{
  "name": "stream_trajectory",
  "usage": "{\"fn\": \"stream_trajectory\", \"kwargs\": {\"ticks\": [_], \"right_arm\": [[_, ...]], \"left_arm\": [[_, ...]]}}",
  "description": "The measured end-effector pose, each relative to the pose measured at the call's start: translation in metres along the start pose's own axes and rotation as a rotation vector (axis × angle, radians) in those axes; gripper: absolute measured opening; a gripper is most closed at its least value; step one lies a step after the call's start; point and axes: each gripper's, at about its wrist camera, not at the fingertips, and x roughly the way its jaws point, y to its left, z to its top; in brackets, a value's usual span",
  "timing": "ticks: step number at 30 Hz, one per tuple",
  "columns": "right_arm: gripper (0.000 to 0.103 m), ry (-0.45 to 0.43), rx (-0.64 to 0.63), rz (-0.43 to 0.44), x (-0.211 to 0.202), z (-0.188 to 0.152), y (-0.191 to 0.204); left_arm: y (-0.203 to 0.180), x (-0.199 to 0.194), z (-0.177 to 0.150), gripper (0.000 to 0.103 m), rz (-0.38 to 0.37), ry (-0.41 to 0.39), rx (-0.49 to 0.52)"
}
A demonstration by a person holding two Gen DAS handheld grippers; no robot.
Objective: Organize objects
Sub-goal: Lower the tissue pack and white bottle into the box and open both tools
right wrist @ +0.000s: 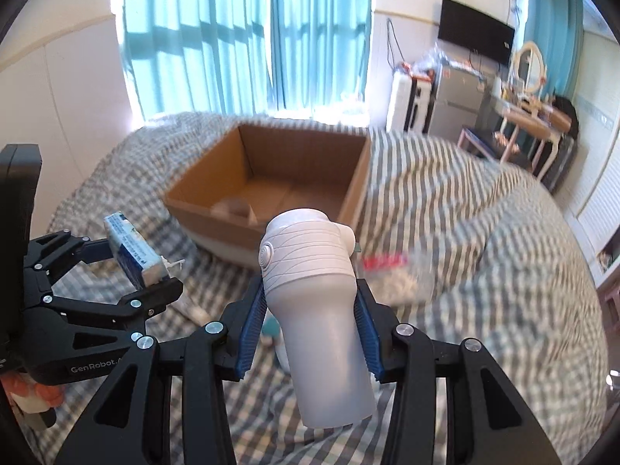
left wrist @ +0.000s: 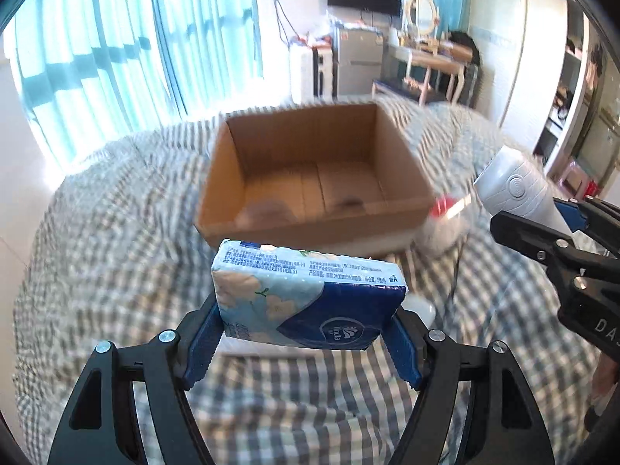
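My left gripper is shut on a blue and white tissue pack, held above the checked bedspread. My right gripper is shut on a white plastic bottle with a ribbed cap. The same bottle shows at the right of the left wrist view, and the tissue pack at the left of the right wrist view. An open cardboard box sits on the bed just beyond both grippers, seen also as the box ahead of the bottle. Its inside looks almost bare.
A clear packet with a red label lies on the bedspread right of the box. A small white item lies under the tissue pack. Curtained windows, a fridge and a dressing table stand beyond the bed.
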Motion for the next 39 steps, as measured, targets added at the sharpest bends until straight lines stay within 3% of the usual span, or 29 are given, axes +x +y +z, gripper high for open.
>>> {"fn": "stream_trajectory", "kwargs": {"ticks": [8,16,24,28,35,39], "right_arm": [[0.044,-0.067,-0.004,0.033,-0.005,0.072,0.005],[0.044,-0.020,0.039,0.053,0.072,0.112,0.001],[0.044,0.056,0.078,0.086,0.161,0.119,-0.004],[0.044,0.081,0.099,0.097,0.186,0.115,-0.009],[0.044,0.095,0.125,0.122,0.193,0.110,-0.017],[0.046,0.080,0.145,0.123,0.180,0.108,-0.023]], "left_arm": [[0.018,-0.014,0.062,0.076,0.037,-0.112,0.001],[0.037,0.040,0.104,0.076,0.021,-0.106,-0.032],[0.039,0.111,0.107,0.076,0.027,-0.049,-0.013],[0.032,0.135,0.101,0.076,0.023,-0.033,0.021],[0.026,0.144,0.091,0.077,-0.025,-0.037,0.041],[0.020,0.137,0.088,0.082,-0.034,-0.041,0.042]]}}
